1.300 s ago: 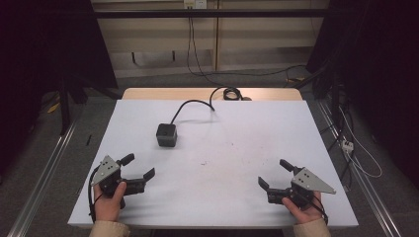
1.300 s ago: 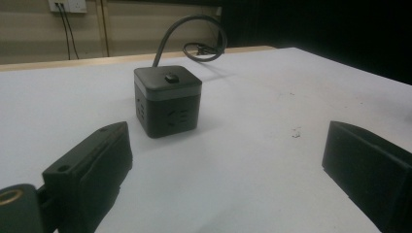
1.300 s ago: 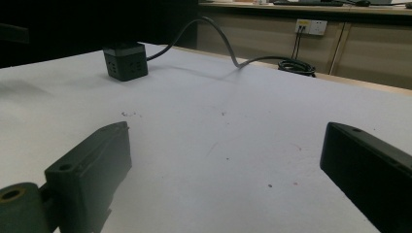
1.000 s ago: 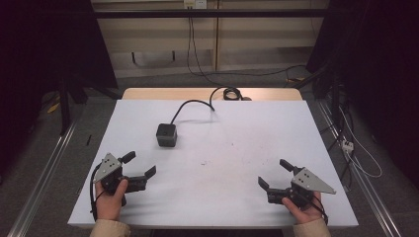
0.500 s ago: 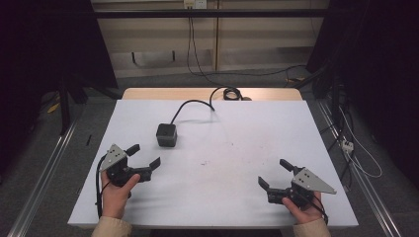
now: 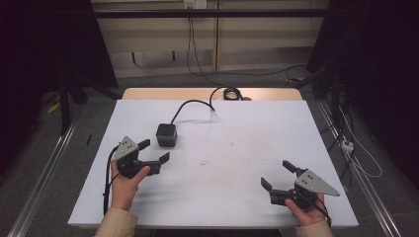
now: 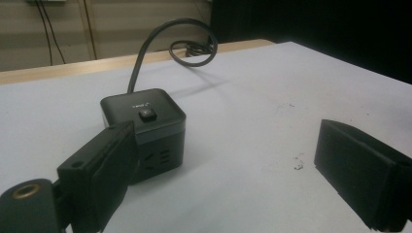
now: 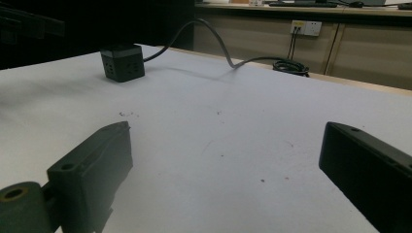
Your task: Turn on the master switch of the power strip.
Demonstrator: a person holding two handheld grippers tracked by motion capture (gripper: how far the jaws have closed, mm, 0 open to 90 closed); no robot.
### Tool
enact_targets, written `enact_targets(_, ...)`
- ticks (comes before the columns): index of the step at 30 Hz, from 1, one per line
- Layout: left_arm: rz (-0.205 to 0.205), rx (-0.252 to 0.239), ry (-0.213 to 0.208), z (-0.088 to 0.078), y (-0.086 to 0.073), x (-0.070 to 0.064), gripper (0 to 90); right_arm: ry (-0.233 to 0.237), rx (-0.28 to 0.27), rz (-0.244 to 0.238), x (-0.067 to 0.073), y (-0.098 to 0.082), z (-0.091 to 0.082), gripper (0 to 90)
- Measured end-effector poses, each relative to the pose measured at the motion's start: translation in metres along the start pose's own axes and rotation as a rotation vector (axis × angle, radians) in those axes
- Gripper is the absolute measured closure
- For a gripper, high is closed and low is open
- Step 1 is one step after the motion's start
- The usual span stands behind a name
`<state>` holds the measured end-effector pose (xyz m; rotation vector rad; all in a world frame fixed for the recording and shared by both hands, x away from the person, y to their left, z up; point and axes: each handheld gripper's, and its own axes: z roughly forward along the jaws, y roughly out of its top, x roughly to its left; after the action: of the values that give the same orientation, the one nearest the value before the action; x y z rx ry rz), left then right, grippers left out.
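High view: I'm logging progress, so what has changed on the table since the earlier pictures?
The left tool has moved up the table towards the black cube and now sits just short of it. Its jaws have just closed a little, with nothing between them. The right tool, the cube and its cable stayed put.

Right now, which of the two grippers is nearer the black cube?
The left gripper, just beside the black cube; the right gripper sits far across the table.
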<state>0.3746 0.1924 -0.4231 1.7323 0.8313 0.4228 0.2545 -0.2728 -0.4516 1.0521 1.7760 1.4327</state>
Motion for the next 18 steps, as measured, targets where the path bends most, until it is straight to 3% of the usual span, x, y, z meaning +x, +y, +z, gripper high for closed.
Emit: enact_targets(18, -0.017, -0.002, -0.003, 0.013, 0.014, 0.007, 12.4, -0.002, 0.000, -0.004, 0.001, 0.001, -0.002, 4.3)
